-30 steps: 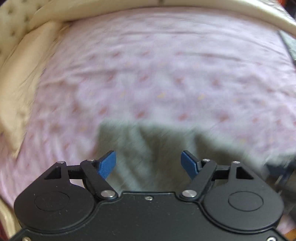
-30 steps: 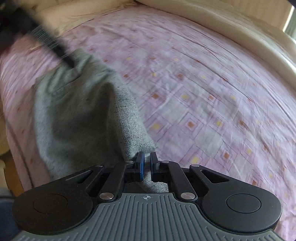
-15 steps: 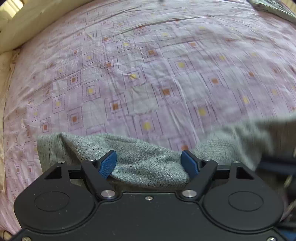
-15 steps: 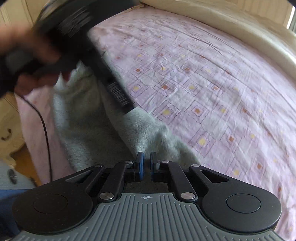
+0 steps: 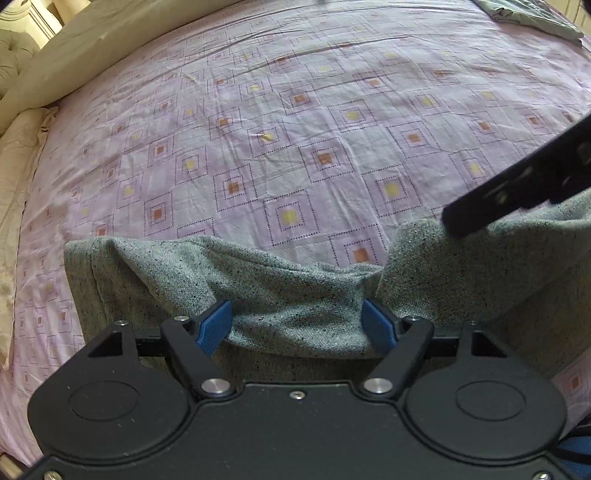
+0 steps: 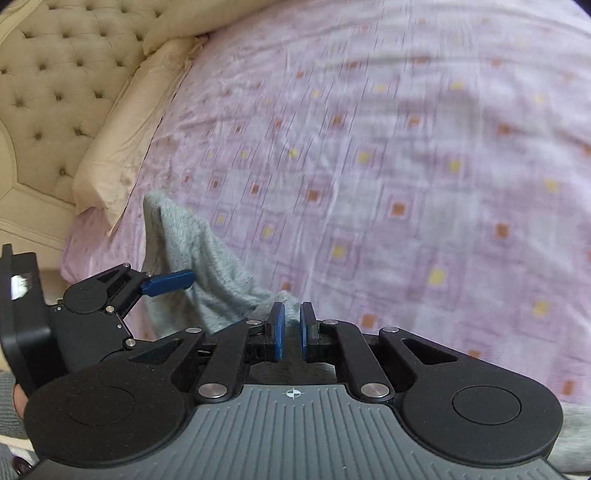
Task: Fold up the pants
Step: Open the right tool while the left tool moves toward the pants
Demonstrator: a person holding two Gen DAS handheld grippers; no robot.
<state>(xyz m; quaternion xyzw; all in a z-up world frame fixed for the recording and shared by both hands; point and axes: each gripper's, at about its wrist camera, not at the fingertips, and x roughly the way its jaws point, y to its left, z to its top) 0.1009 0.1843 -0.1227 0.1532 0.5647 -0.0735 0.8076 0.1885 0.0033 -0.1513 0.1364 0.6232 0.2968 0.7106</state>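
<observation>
The grey pants (image 5: pixel 295 291) lie bunched along the near edge of the bed, on the pink patterned sheet (image 5: pixel 314 129). From the left wrist view, one end lies flat at the left, the middle sags into a fold, and the right part rises toward the right gripper (image 5: pixel 517 184), whose dark body crosses the frame's right edge.

The left gripper (image 5: pixel 297 326) has its blue pads wide apart, with a ridge of the cloth lying between them; neither pad presses it. The right gripper (image 6: pixel 291 330) has its pads drawn close together, a narrow gap showing, and grey cloth runs into that gap, so it seems clamped on the pants, though blur makes the contact hard to confirm.

In the right wrist view the pants (image 6: pixel 207 266) hang from the left gripper (image 6: pixel 168 282) toward the right one. Beyond lie a cream pillow (image 6: pixel 122 147) and a tufted headboard (image 6: pixel 55 85). A folded green cloth (image 5: pixel 528 18) rests at the far corner.
</observation>
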